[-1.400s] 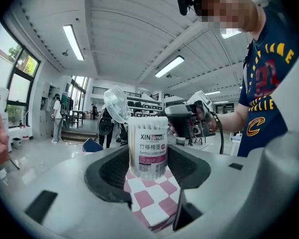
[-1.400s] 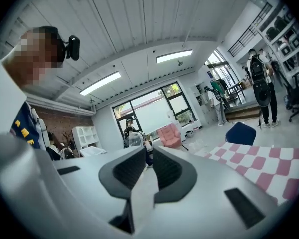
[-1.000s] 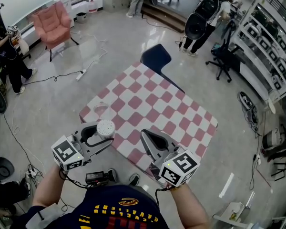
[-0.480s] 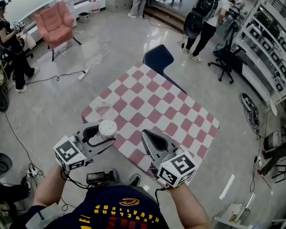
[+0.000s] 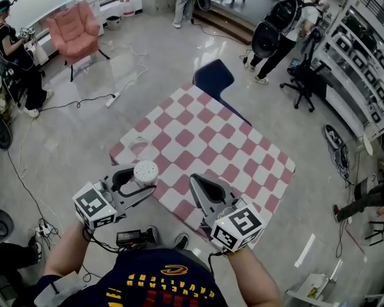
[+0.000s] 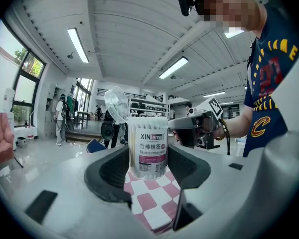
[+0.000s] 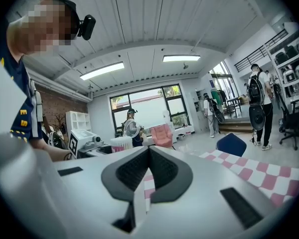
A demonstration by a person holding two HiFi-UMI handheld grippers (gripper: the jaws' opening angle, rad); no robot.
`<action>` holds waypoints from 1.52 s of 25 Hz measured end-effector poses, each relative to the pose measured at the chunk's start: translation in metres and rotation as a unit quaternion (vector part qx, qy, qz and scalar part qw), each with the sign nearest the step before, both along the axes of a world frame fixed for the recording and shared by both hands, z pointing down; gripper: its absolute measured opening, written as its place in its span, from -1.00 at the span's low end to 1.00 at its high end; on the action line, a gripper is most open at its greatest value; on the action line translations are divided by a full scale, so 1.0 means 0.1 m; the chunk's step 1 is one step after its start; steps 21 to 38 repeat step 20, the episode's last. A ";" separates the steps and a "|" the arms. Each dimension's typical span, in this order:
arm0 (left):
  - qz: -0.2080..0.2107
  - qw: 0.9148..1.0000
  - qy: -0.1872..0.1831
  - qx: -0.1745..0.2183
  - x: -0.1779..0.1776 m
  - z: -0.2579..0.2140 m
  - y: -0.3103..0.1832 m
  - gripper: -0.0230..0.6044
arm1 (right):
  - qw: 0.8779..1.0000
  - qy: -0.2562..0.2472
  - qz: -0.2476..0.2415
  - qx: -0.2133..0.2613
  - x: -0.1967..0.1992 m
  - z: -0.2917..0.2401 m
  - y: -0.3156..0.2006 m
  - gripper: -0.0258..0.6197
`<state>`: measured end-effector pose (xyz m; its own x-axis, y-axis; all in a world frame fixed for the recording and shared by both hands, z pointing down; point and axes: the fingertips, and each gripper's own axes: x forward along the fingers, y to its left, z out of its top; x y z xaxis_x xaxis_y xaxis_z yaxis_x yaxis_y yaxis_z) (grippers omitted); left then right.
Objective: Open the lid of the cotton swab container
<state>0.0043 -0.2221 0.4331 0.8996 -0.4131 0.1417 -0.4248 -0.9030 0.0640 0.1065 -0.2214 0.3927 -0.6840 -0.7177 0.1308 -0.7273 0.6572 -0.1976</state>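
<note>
Nothing moved: left claw (image 6: 149, 167) clamps cotton swab container (image 6: 152, 142); right claw (image 7: 148, 159) closed.

The head camera looks steeply down from above and behind the left tool (image 5: 143, 180) and right tool (image 5: 194, 180), each tool's camera rides close behind its jaws, facing nearly level along them, and all three share the checkered tabletop (image 5: 205, 139) ahead.

In the head view the cotton swab container (image 5: 144, 170) shows only its round top; the jaws of the left gripper (image 5: 143, 180) hide its sides. In the left gripper view that gripper's own body covers all but a wedge of the checkered tablecloth (image 6: 148, 200). The clear lid (image 6: 116, 103) is faint, and its joint to the container is unreadable. In the right gripper view the container's lower half sits behind the right gripper (image 7: 148, 156).
</note>
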 end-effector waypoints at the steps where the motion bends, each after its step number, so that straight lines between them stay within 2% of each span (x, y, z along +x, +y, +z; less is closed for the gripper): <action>1: 0.000 1.000 0.000 0.000 0.00 0.00 0.00 -0.15 | 1.000 0.000 0.000 0.000 0.00 0.00 0.00 -0.89; 38: -0.008 1.000 -0.007 0.001 0.02 -0.01 -0.01 -0.15 | 1.000 -0.006 -0.006 0.000 0.05 -0.03 -0.02 -0.89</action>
